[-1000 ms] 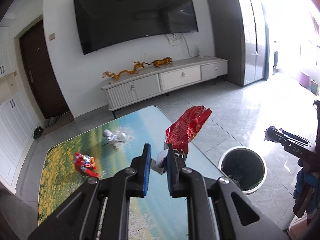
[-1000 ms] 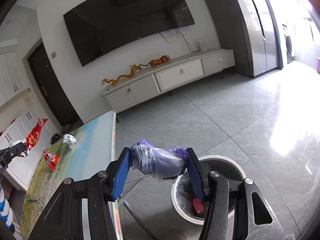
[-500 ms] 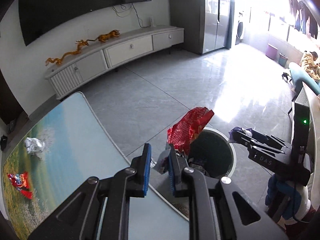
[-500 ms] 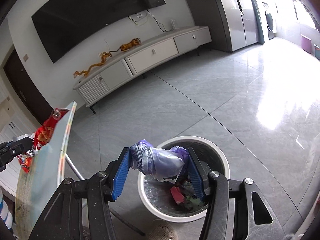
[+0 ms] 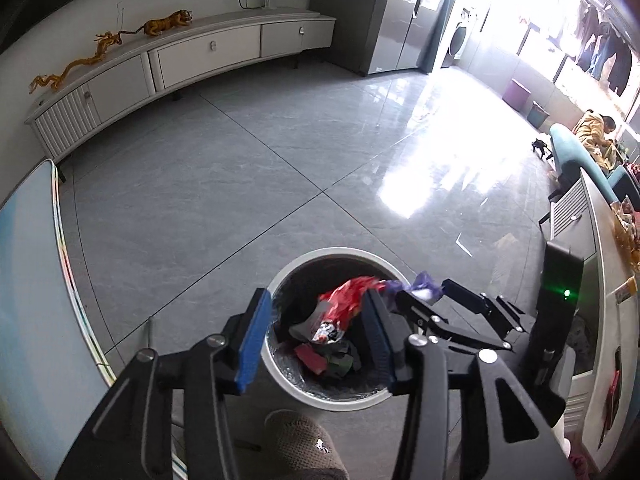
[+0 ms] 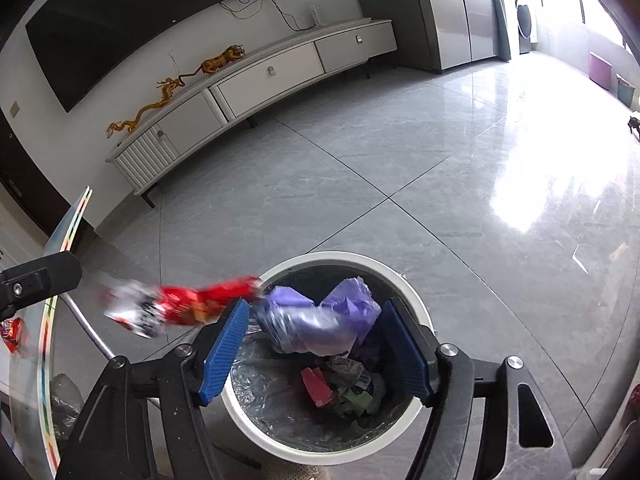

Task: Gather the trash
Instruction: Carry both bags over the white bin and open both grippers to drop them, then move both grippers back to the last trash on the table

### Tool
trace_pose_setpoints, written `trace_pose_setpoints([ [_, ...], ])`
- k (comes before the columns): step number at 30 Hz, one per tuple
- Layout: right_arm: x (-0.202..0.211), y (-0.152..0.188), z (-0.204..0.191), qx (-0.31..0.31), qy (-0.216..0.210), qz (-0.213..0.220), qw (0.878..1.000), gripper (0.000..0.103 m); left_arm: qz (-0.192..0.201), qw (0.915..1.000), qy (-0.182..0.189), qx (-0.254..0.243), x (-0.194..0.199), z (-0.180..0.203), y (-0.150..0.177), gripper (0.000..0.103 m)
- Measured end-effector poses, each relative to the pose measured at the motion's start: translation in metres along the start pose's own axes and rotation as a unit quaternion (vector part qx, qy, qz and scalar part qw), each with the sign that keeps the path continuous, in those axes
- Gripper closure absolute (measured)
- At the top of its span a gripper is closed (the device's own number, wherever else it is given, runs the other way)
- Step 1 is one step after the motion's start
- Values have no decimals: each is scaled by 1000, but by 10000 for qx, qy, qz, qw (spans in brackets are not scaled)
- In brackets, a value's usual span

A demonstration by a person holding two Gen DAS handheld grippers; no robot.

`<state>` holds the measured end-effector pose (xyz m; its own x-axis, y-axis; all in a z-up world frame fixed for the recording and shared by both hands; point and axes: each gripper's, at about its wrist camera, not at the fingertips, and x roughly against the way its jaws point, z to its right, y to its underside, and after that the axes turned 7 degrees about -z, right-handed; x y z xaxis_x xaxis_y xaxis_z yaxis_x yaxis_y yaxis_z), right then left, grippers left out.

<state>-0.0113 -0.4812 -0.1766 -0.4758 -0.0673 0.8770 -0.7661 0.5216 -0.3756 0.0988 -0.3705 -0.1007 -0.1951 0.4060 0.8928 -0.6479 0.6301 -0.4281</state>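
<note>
A round white trash bin [image 5: 288, 384] [image 6: 240, 408] with a dark liner stands on the floor and holds several scraps. My left gripper [image 5: 316, 336] is open above it. The red snack wrapper [image 5: 340, 308] is loose and falling between its fingers; in the right wrist view it is a blur [image 6: 180, 308] at the bin's left rim. My right gripper [image 6: 316, 344] is open over the bin. The purple plastic bag [image 6: 316, 320] is loose between its fingers, touching neither pad. The bag's tip shows in the left wrist view [image 5: 420, 286].
The glass table [image 5: 28, 300] with a printed top is left of the bin; another red wrapper [image 6: 12, 334] lies on it. A white TV cabinet [image 5: 180, 56] stands along the far wall. A side counter [image 5: 600, 280] is at the right. A slippered foot [image 5: 304, 448] is near the bin.
Both grippers moved over the bin and opened. The red wrapper left the left gripper and the purple bag left the right gripper; both are dropping toward the bin.
</note>
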Motion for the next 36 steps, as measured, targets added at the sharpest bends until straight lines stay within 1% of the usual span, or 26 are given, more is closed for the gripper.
trace_pose_setpoints([
  [2,1,1,1,-13,22,6,10000,28,25,10000,-8,48,1,-1,-3,54],
  [5,3,2,-1,12,74,36,10000,25,112,9999,-116,47,6,-3,-8,54],
  [6,6,2,-3,20,78,63,9999,24,179,9997,-188,46,11,-5,-6,54],
  [8,11,3,-6,44,105,141,9998,16,356,9988,-315,104,22,-11,-1,54],
  [9,16,3,-8,57,128,194,9997,14,451,9980,-398,179,28,-14,1,54],
  [11,24,4,-12,57,119,318,9994,7,591,9962,-553,331,38,-23,4,54],
  [14,39,4,-18,73,59,514,9986,0,907,9908,-895,451,61,-35,13,54],
  [20,68,3,-42,231,-197,874,9957,0,1412,9775,-1478,529,114,-51,33,54],
  [24,91,3,-62,402,-406,1165,9916,0,1563,9696,-1776,632,143,-61,50,54],
  [30,124,4,-92,601,-756,1529,9835,0,1879,9530,-2205,884,184,-80,77,53],
  [32,133,5,-101,649,-839,1606,9813,0,1976,9467,-2356,962,196,-85,87,49],
  [33,138,6,-106,685,-858,1644,9803,0,2034,9432,-2421,1022,204,-89,93,46],
  [36,145,8,-118,787,-906,1710,9779,0,2166,9360,-2517,1165,220,-98,107,44],
])
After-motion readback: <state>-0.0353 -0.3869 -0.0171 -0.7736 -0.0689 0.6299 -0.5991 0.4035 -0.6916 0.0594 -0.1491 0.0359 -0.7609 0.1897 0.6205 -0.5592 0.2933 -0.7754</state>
